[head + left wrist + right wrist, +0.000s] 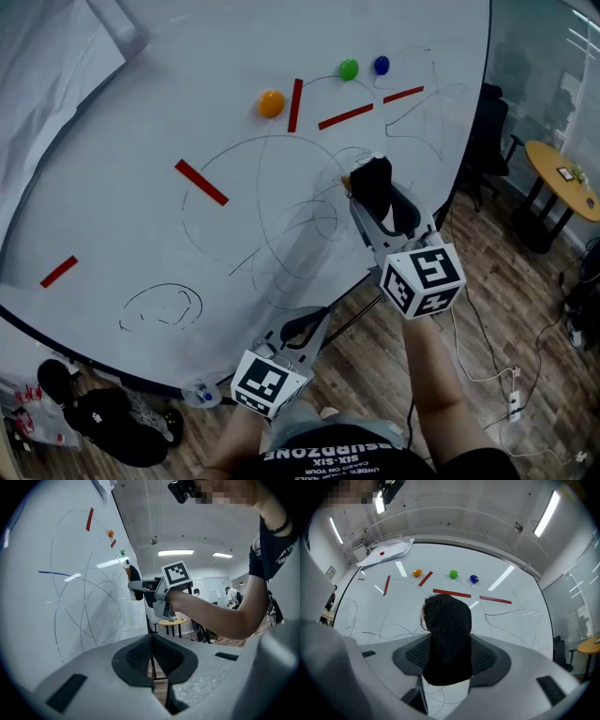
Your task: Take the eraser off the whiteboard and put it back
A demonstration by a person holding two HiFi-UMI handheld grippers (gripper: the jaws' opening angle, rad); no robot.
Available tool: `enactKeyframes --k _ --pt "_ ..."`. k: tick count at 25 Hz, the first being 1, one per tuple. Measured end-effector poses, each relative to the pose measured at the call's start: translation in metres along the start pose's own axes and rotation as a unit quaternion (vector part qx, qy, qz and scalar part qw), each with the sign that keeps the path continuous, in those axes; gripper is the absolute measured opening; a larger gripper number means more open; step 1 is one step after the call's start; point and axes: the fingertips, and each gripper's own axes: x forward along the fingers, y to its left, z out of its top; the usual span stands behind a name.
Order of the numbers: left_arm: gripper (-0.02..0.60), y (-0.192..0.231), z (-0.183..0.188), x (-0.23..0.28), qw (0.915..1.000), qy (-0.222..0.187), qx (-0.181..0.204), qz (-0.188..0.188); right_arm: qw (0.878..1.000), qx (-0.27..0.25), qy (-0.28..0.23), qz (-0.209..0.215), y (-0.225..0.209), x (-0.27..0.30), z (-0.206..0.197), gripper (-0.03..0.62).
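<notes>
My right gripper (378, 199) pinches the black eraser (446, 620) by its two sides. One end stands out past the jaws, I think so that this end can meet the whiteboard (141, 169) first. The eraser is close in front of the board, at about 6 o'clock from the green magnet (349, 68); whether it touches, I cannot tell. My left gripper (151, 651) has its jaws pressed together on nothing and hangs low, at 7 o'clock from the right one, probably to keep out of the way.

White whiteboard (141, 169): smooth, glossy; black cloth-covered eraser (446, 630): coarse, matt weave; brown plank floor (525, 309): wood, low sheen
</notes>
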Motion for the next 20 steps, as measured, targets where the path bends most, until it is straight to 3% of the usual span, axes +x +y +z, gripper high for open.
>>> enactKeyframes --k 20 --pt "0.008 -0.014 -0.001 0.001 0.9998 -0.005 -0.009 -0.015 1.0 0.008 -0.004 -0.021 -0.005 -0.044 0.002 0.236"
